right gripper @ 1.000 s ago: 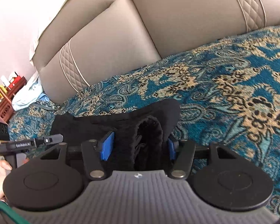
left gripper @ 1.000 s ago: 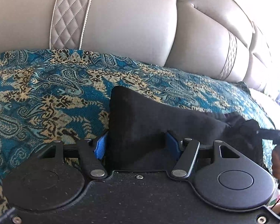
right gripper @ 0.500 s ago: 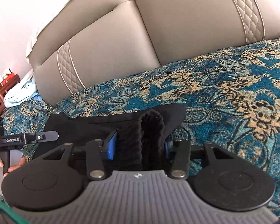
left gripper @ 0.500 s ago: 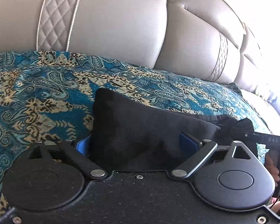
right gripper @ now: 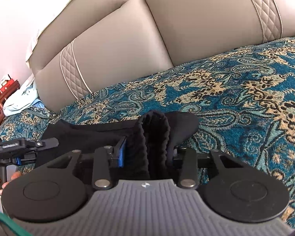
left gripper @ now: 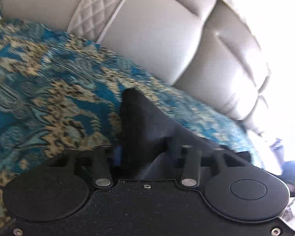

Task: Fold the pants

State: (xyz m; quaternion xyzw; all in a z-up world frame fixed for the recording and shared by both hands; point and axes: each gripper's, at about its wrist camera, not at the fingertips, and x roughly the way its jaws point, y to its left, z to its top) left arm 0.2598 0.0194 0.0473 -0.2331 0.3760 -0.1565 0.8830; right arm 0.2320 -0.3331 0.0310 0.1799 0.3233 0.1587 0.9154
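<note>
While the pants (left gripper: 141,125) lie on the blanket (left gripper: 49,102), the left gripper (left gripper: 145,151) and right gripper (right gripper: 147,155) each clamp a fold, jaws half closed.

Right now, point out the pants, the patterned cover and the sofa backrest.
pants (right gripper: 182,123): right wrist view, smooth flap beside ribbed waistband.
patterned cover (right gripper: 245,90): right wrist view, bare teal-and-gold stretch.
sofa backrest (left gripper: 147,31): left wrist view, plain grey cushion.

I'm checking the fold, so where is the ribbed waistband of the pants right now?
In the right wrist view the ribbed waistband is bunched between the right gripper fingers, low centre, over the paisley cover.
</note>
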